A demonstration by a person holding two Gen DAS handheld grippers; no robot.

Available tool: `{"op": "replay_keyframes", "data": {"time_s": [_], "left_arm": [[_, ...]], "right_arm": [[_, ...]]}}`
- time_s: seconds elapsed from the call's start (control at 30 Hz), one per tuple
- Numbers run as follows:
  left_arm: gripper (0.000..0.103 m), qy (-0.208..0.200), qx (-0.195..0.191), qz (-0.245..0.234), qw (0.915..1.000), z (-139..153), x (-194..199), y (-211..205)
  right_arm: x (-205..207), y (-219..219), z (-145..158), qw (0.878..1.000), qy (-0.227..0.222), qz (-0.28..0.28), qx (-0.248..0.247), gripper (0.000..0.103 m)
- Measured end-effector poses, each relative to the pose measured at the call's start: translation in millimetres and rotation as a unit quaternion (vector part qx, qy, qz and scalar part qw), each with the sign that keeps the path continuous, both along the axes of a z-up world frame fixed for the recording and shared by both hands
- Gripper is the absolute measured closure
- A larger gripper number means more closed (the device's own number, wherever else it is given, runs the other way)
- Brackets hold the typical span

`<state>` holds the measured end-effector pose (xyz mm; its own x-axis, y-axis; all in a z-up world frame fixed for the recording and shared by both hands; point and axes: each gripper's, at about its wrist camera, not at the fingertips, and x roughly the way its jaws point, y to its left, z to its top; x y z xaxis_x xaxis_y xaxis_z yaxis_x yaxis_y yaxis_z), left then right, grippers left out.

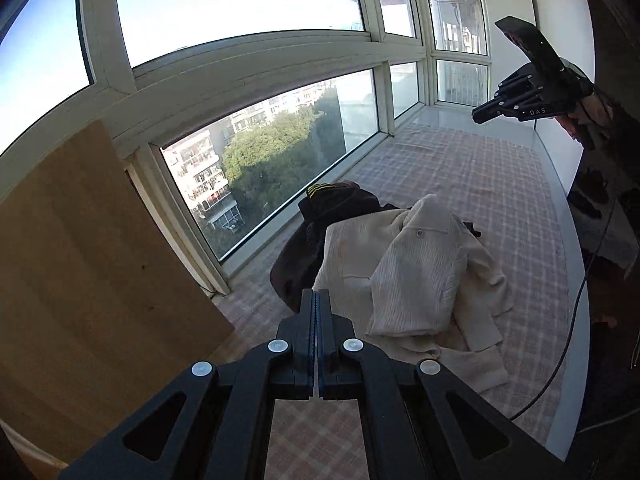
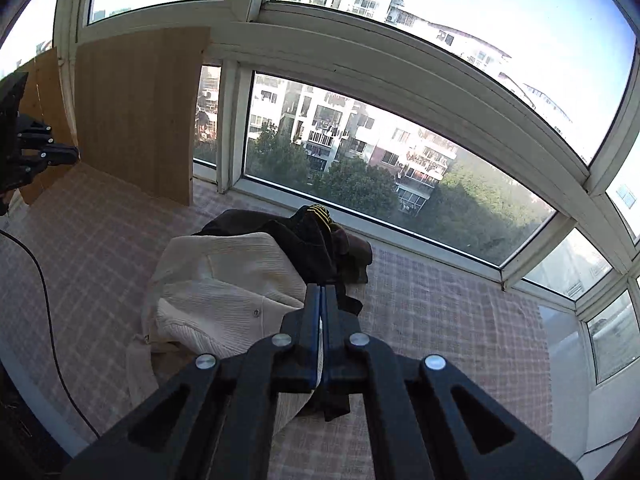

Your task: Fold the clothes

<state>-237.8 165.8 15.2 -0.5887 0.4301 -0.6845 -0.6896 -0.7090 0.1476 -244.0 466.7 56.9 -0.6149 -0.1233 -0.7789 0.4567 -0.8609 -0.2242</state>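
Note:
A cream ribbed garment [image 1: 420,276] lies crumpled on the plaid-covered surface [image 1: 500,184], partly over a dark brown garment [image 1: 320,220] with yellow stripes. In the right wrist view the cream garment [image 2: 216,292] lies left of the dark garment [image 2: 320,240]. My left gripper [image 1: 319,300] is shut and empty, held above the near edge of the pile. My right gripper [image 2: 322,296] is shut and empty above the pile. It also shows in the left wrist view [image 1: 486,114], raised at the far right. The left gripper shows at the left edge of the right wrist view [image 2: 60,156].
A wooden board [image 1: 80,260] leans against the window at the left, also in the right wrist view [image 2: 136,120]. Large windows [image 1: 280,152] border the far side. A black cable [image 1: 572,320] runs along the near edge, also in the right wrist view [image 2: 48,300].

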Motion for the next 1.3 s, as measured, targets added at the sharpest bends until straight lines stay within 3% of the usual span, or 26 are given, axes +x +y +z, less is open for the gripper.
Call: {"op": "replay_keyframes", "data": {"time_s": [0.17,0.23,0.33,0.57,0.9,1.03,1.07,1.13,1.3], "left_arm": [[0.103,-0.080,-0.061,-0.046,0.9939,-96.9,21.9,34.2],[0.103,-0.100,-0.074,-0.055,0.9907,-121.4,25.9,39.9],[0.100,-0.113,-0.053,-0.050,0.9910,-129.4,23.1,35.4],[0.100,-0.123,-0.028,-0.046,0.9909,-137.0,17.3,16.2],[0.100,-0.128,-0.010,-0.054,0.9902,-154.3,8.4,6.1],[0.100,-0.126,0.002,-0.052,0.9907,-155.2,4.9,2.5],[0.100,-0.126,0.005,-0.051,0.9907,-155.8,3.8,1.5],[0.100,-0.125,0.008,-0.050,0.9909,-156.9,2.2,-0.4],[0.100,-0.124,0.004,-0.056,0.9907,-162.1,1.0,-0.6]], "right_arm": [[36.8,-43.3,-86.9,0.992,-0.055,0.089,0.075,0.100],[46.1,-64.6,-106.1,0.987,-0.070,0.121,0.079,0.091],[51.9,-96.5,-131.5,0.981,-0.090,0.152,0.074,0.073],[33.1,-149.9,-185.2,0.974,-0.126,0.167,0.086,0.073],[-0.5,-168.3,-209.4,0.982,-0.133,0.115,0.074,0.073],[2.3,-181.2,-227.1,0.979,-0.116,0.116,0.124,0.073],[1.1,-180.4,-229.2,0.979,-0.117,0.112,0.125,0.075],[-3.8,-173.6,-227.8,0.981,-0.129,0.100,0.105,0.092],[-5.8,-146.0,-202.9,0.984,-0.141,0.092,0.056,0.096]]}}
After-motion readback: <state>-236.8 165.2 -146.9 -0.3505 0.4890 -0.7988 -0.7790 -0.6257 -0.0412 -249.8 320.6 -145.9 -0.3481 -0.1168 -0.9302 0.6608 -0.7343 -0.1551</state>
